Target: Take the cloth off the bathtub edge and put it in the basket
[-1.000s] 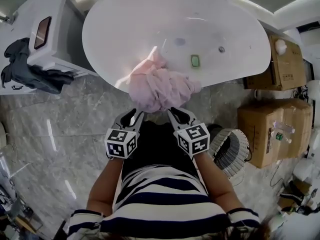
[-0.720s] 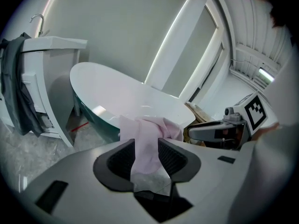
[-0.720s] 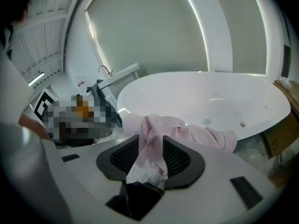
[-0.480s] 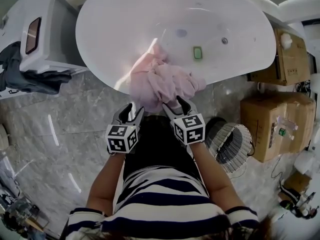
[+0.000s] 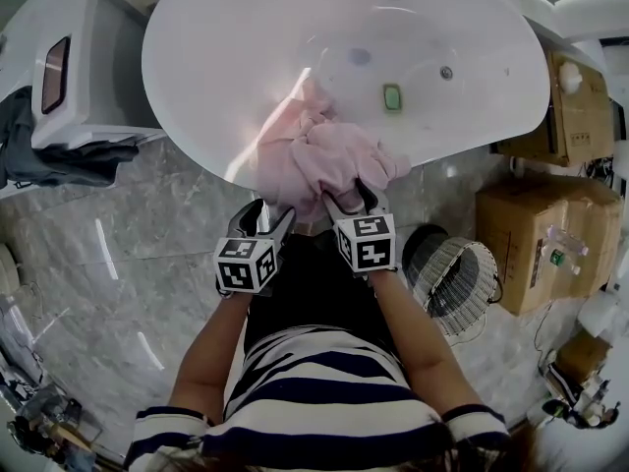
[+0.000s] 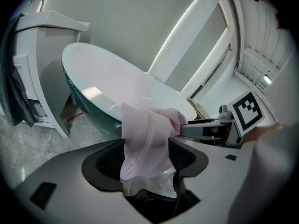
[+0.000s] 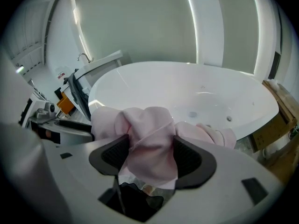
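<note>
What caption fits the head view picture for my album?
Left hand-held gripper and right hand-held gripper, jaws just opened, straddle the pink cloth on the bathtub edge.

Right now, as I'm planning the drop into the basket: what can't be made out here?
Basket inside: head view, too small; absent from both gripper views.
Floor under the cloth: head view, hidden by the person's body.
Dark garment: cut off by the head view's left edge.

Place: bathroom | top centre: white oval bathtub [image 5: 256, 57] | upper left: white basin cabinet [image 5: 98, 57] | underfoot: grey marble floor tiles [image 5: 128, 234] | right edge: cardboard boxes [image 5: 536, 234]
</note>
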